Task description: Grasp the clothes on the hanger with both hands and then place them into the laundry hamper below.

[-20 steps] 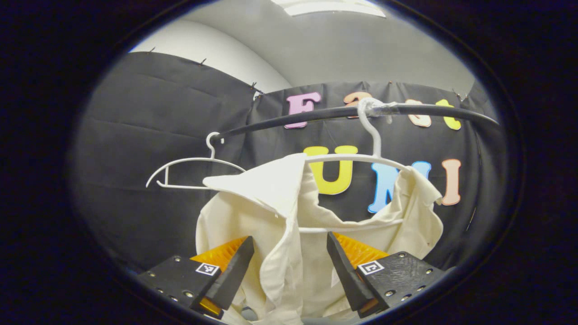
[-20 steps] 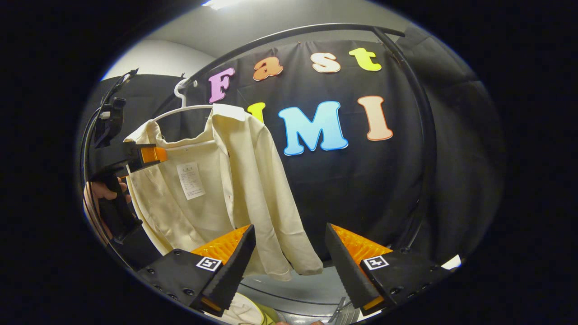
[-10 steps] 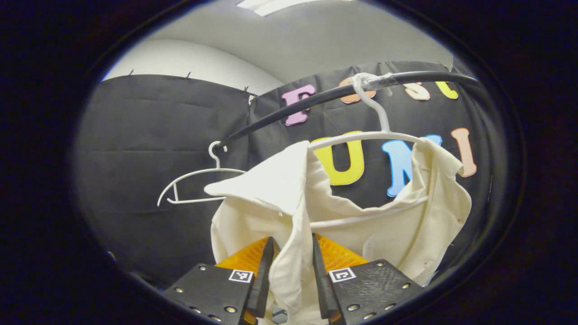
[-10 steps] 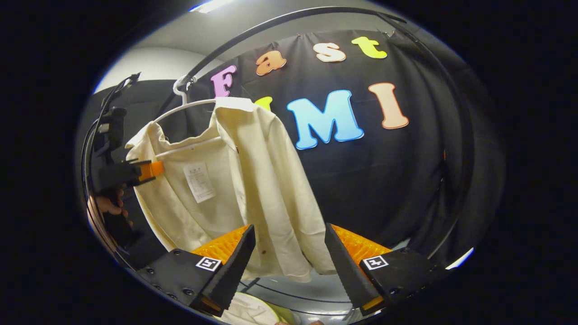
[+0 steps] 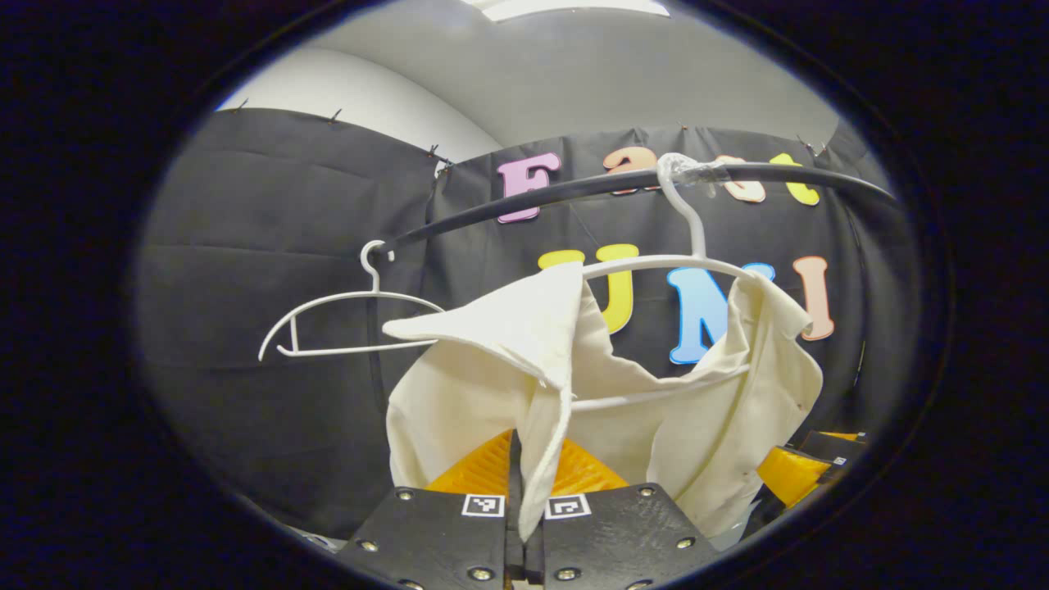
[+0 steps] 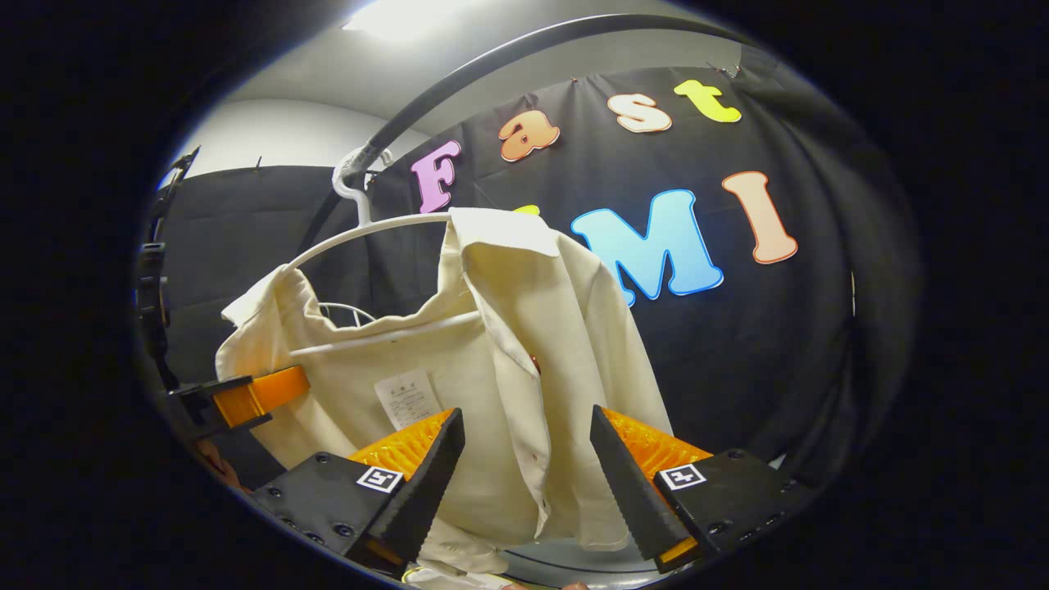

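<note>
A cream shirt [image 5: 483, 385] hangs on a white hanger [image 5: 656, 265] hooked over a black rail [image 5: 565, 195]. My left gripper [image 5: 524, 492] is shut on the shirt's front edge just below the collar, and the fabric runs down between its fingers. In the right gripper view the shirt [image 6: 508, 328] hangs from the same hanger [image 6: 369, 233]. The right gripper [image 6: 524, 471] is open, with the shirt's other front panel hanging between its fingers, which stand apart from it. The left gripper [image 6: 246, 399] shows at the shirt's far side. A strip of a curved rim [image 6: 574, 567] shows under the hem.
An empty white hanger [image 5: 328, 319] hangs farther left on the rail. The black rail [image 6: 459, 90] arcs overhead in the right gripper view. The right gripper [image 5: 799, 471] shows low on the right past the shirt. Black cloth walls close in behind.
My left gripper has closed from wide open onto the shirt's front edge. The right gripper has moved in toward the shirt, so the fabric now hangs between its open fingers.
</note>
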### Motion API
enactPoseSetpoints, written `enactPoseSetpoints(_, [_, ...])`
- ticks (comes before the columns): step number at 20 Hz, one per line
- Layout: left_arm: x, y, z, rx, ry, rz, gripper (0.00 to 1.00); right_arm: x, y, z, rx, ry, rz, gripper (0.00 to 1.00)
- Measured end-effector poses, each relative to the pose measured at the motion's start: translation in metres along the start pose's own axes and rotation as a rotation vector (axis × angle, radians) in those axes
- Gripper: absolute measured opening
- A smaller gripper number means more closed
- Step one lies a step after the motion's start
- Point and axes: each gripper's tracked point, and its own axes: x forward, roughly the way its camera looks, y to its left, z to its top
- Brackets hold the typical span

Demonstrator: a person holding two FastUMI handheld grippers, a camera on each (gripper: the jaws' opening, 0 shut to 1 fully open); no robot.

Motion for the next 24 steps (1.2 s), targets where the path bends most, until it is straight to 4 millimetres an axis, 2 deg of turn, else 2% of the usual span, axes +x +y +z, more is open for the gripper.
enactPoseSetpoints(2, [-0.003, 0.0, 0.002, -0.024, 0.006, -0.033, 0.02, 0.009, -0.003, 0.002, 0.013, -0.004, -0.043, 0.98])
enactPoseSetpoints(5, [-0.007, 0.002, 0.007, -0.06, 0.01, -0.064, 0.02, 0.018, 0.013, 0.007, 0.037, -0.017, -0.037, 0.98])
enactPoseSetpoints(6, [-0.007, 0.003, 0.008, -0.065, 0.008, -0.072, 0.02, 0.021, 0.012, 0.007, 0.016, -0.02, -0.05, 0.98])
enactPoseSetpoints(7, [-0.009, 0.003, 0.008, -0.067, 0.006, -0.076, 0.02, 0.026, 0.009, 0.007, -0.008, -0.024, -0.077, 0.92])
enactPoseSetpoints(9, [-0.01, 0.005, 0.008, -0.073, 0.006, -0.081, 0.02, 0.034, 0.005, 0.007, -0.029, -0.028, -0.114, 0.92])
enactPoseSetpoints(10, [-0.011, 0.004, 0.009, -0.078, 0.005, -0.081, 0.02, 0.039, 0.004, 0.007, -0.028, -0.032, -0.12, 0.98])
enactPoseSetpoints(11, [-0.011, 0.005, 0.009, -0.082, 0.003, -0.081, 0.03, 0.042, 0.001, 0.008, -0.032, -0.035, -0.133, 0.98])
enactPoseSetpoints(13, [-0.01, 0.004, 0.009, -0.081, 0.005, -0.075, 0.02, 0.044, -0.005, 0.01, -0.02, -0.044, -0.153, 0.87])
enactPoseSetpoints(14, [-0.011, 0.005, 0.009, -0.079, 0.005, -0.071, 0.02, 0.046, -0.005, 0.012, -0.003, -0.046, -0.147, 0.77])
enactPoseSetpoints(17, [-0.013, 0.01, 0.011, -0.073, -0.003, -0.055, 0.02, 0.042, -0.013, 0.021, 0.03, -0.061, -0.157, 0.31])
enactPoseSetpoints(18, [-0.013, 0.011, 0.012, -0.073, -0.004, -0.05, 0.02, 0.039, -0.015, 0.03, 0.032, -0.078, -0.144, 0.16])
enactPoseSetpoints(20, [-0.015, 0.015, 0.013, -0.083, -0.003, -0.045, 0.03, 0.037, -0.013, 0.035, 0.041, -0.082, -0.109, 0.07])
enactPoseSetpoints(24, [-0.014, 0.019, 0.018, -0.147, -0.005, -0.042, 0.03, 0.032, -0.04, 0.056, 0.048, -0.125, -0.145, 0.07])
